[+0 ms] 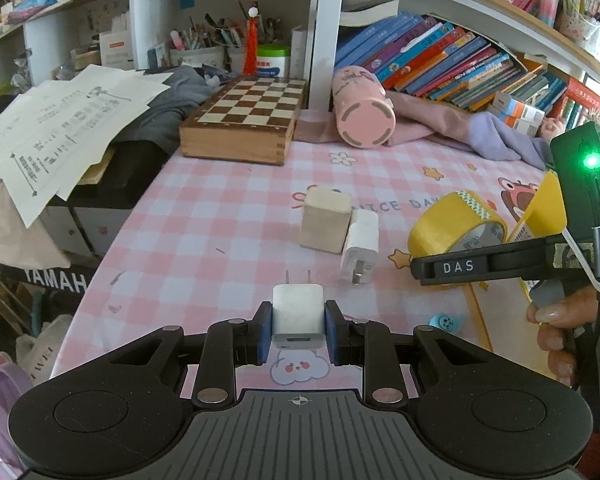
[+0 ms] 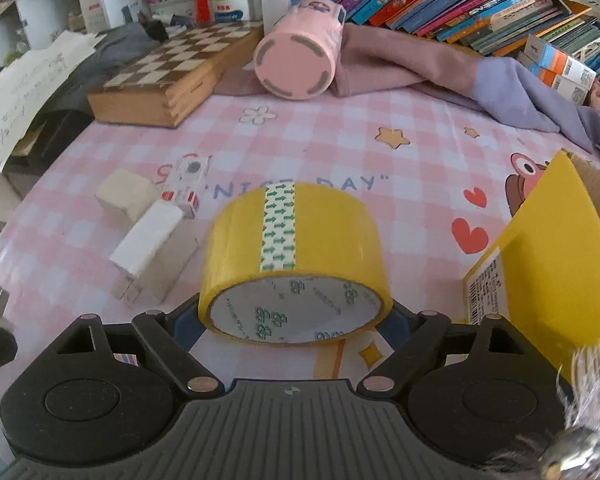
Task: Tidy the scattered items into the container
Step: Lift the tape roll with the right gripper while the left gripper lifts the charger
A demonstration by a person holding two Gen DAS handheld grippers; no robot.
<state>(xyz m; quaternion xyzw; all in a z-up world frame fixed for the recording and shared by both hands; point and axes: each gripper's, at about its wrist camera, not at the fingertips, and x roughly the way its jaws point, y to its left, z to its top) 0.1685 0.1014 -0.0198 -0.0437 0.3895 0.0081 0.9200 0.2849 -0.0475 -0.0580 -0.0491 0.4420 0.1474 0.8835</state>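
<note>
My left gripper (image 1: 298, 330) is shut on a small white charger (image 1: 298, 312), prongs pointing away, just above the pink checked tablecloth (image 1: 204, 220). My right gripper (image 2: 294, 320) is shut on a yellow tape roll (image 2: 294, 248), also seen in the left wrist view (image 1: 456, 232). A second white charger (image 1: 360, 248) lies beside a beige block (image 1: 326, 220) mid-table; both show in the right wrist view, charger (image 2: 146, 246) and block (image 2: 126, 194). A small red-and-white box (image 2: 186, 184) lies behind them. The yellow cardboard box (image 2: 548, 272) stands open at the right.
A wooden chessboard box (image 1: 244, 120) and a pink cylinder (image 1: 364, 110) on its side sit at the back, with pink and purple cloths (image 2: 500, 80). Books fill the shelf behind. Papers (image 1: 60, 128) overhang the left edge. A small blue item (image 1: 444, 322) lies near the front.
</note>
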